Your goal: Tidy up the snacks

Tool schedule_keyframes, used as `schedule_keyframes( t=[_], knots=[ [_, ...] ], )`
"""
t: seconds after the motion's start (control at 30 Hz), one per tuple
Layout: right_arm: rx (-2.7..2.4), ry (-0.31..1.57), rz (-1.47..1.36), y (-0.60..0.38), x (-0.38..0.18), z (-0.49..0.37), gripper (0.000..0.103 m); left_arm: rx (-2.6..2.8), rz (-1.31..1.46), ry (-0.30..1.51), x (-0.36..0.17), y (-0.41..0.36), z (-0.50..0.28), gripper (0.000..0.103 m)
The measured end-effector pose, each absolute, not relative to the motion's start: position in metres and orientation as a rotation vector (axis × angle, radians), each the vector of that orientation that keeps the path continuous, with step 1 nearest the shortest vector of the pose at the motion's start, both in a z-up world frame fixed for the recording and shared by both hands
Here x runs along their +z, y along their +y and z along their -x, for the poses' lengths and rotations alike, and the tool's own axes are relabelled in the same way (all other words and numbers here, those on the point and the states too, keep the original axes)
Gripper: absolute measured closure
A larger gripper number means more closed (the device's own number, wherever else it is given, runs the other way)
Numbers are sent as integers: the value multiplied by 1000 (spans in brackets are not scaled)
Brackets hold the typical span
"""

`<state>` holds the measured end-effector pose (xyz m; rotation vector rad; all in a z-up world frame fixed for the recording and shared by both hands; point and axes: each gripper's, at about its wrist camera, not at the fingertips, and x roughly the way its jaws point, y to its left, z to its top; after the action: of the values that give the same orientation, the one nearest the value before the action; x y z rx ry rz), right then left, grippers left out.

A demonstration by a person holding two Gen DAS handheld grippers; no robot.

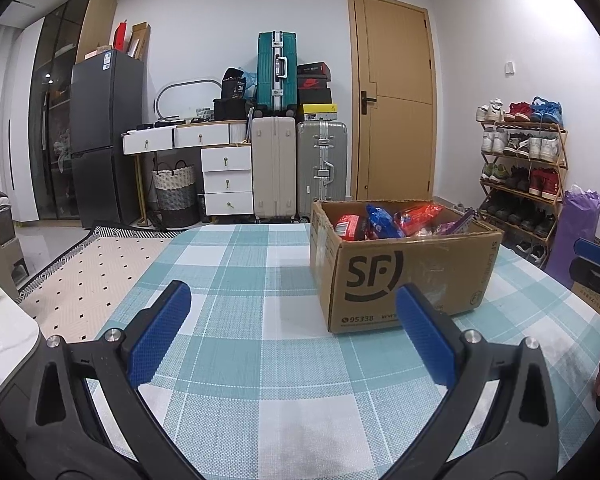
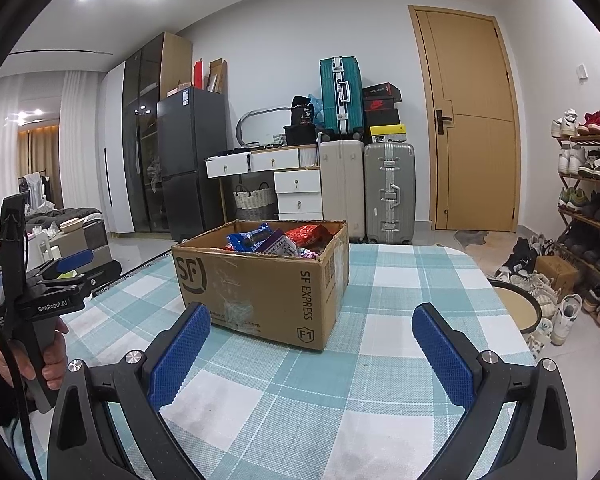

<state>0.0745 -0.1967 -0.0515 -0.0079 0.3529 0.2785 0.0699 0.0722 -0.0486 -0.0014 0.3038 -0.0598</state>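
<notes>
Snacks (image 1: 396,220) in red, blue and purple wrappers fill an open cardboard box (image 1: 404,276) printed with "SF" that stands on the tabletop (image 1: 260,280), which is covered by a teal and white checked cloth. In the left wrist view the box sits ahead and to the right of the left gripper (image 1: 294,328), whose blue-padded fingers are spread wide with nothing between them; its right finger overlaps the box's front lower edge in the picture, though whether they touch cannot be told. In the right wrist view the same box (image 2: 268,284) lies ahead and slightly to the left of the right gripper (image 2: 312,354), which is likewise spread wide and empty above the cloth, and the snacks (image 2: 276,240) show over the rim. At the left edge of that view a hand (image 2: 40,360) holds the handle of the left gripper (image 2: 60,272). Behind the tabletop stand suitcases (image 1: 300,168), a white drawer unit (image 1: 226,178), a dark refrigerator (image 1: 104,136), a wooden door (image 1: 396,100) and a shoe rack (image 1: 528,172) along the right wall.
</notes>
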Motion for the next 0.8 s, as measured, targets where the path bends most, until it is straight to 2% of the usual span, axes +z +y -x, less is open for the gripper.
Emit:
schedule_keyframes(
  t=[0.8],
  knots=[
    [278, 350, 20, -189, -52, -72, 0, -63, 0, 302, -49, 72, -69, 1]
  ],
)
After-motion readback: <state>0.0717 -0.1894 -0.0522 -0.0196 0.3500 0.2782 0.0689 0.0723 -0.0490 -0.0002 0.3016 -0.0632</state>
